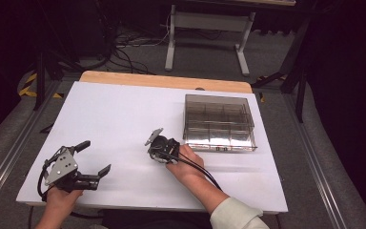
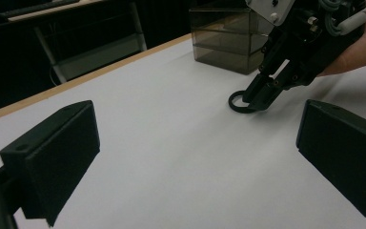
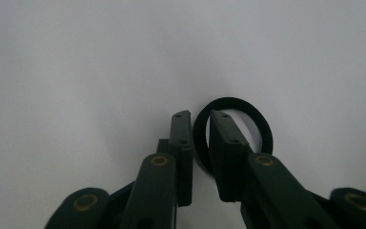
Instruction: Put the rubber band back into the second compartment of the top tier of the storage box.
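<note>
Starting from the black ring (image 3: 232,136), we see it lying flat on the white table (image 1: 119,119), on the near side of the smoky compartment box (image 1: 219,121) and just short of that box's front left corner. The right gripper (image 3: 200,131) points steeply down at it with its jaws drawn nearly together across the ring's rim, one inside the hole and one outside; whether the pads already press on the rim we cannot tell. Our worry is the grip itself: the rim is thin and lies flush with the table, so the pads may catch only its top edge, and we judge the ring could flip up or skid away toward the box as the jaws pinch. If we lift with such a shallow bite, it may swing or drop. Pressing too far down could jam the jaw tips against the table. Farther from the box, at the near left corner, the left gripper (image 1: 93,162) rests with jaws wide apart, holding nothing.
</note>
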`<state>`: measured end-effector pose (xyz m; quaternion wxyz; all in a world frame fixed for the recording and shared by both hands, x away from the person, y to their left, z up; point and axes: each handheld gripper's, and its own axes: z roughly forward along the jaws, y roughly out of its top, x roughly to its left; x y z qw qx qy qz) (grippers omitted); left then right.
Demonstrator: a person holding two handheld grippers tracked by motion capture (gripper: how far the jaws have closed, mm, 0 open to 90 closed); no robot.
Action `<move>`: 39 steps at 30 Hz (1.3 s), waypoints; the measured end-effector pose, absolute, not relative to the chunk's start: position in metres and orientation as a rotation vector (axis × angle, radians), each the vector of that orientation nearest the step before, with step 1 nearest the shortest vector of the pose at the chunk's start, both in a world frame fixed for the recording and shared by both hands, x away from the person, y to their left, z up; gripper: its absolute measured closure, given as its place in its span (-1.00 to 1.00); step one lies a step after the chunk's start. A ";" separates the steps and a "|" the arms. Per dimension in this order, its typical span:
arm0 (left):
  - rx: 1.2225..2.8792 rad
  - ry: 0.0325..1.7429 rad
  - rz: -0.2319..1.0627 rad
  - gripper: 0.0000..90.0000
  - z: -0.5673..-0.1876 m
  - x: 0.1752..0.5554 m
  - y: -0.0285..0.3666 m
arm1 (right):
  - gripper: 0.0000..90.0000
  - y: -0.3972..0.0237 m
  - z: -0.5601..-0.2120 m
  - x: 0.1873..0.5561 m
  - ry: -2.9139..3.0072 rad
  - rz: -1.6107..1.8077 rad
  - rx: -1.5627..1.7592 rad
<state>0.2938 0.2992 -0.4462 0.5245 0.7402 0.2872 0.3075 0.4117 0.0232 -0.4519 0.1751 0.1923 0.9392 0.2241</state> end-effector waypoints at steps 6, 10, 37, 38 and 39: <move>1.771 0.687 0.736 -0.96 -0.446 0.294 0.299 | 0.95 0.025 -0.453 0.411 2.644 0.609 0.541; 1.766 0.689 0.733 -0.96 -0.446 0.294 0.299 | 0.99 0.024 -0.451 0.410 2.638 0.620 0.530; 1.774 0.683 0.745 -0.96 -0.446 0.294 0.300 | 1.00 0.001 -0.408 0.404 2.603 0.821 0.561; 1.774 0.683 0.745 -0.96 -0.446 0.294 0.300 | 1.00 0.000 -0.407 0.404 2.602 0.828 0.561; 1.768 0.689 0.735 -0.96 -0.446 0.293 0.299 | 1.00 -0.001 -0.406 0.403 2.602 0.833 0.560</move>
